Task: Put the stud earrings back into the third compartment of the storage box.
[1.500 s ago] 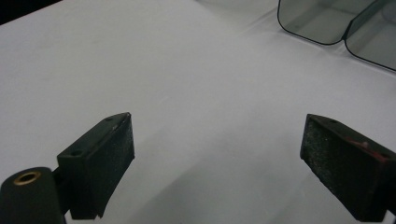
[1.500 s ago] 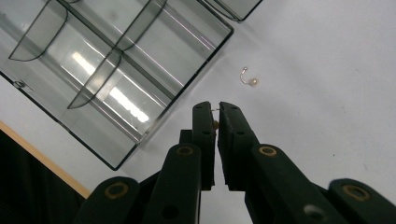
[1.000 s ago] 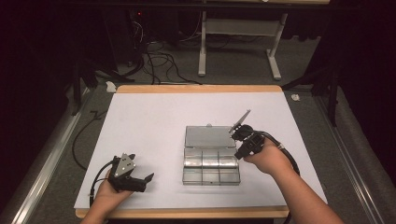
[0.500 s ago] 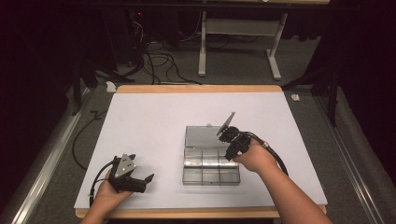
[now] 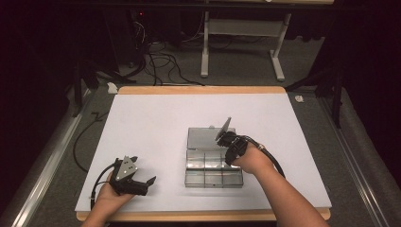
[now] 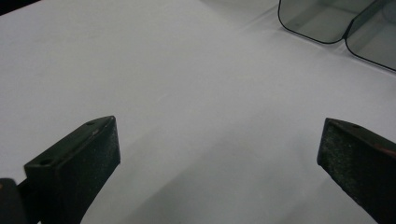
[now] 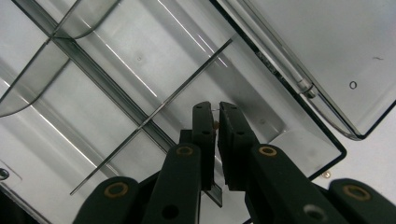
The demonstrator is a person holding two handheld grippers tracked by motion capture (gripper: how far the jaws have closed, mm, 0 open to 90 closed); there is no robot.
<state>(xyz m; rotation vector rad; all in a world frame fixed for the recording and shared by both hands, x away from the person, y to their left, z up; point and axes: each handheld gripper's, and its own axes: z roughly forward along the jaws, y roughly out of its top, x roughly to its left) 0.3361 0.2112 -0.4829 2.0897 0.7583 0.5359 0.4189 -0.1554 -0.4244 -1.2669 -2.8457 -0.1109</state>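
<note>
**Right gripper drops into the compartment box with a tiny part**

High view: the right gripper (image 5: 230,142) has come down and leftward since a second ago, now over the clear compartment box (image 5: 213,165) at table centre; the left gripper (image 5: 137,182) rests at seven o'clock.

Left gripper view: jaws wide apart, nothing between them, box corner at one o'clock.

Right gripper view: jaws nearly shut, pinching a small tan bit (image 7: 215,125) above a compartment beside the open lid (image 7: 322,56). Release looks imminent.
</note>
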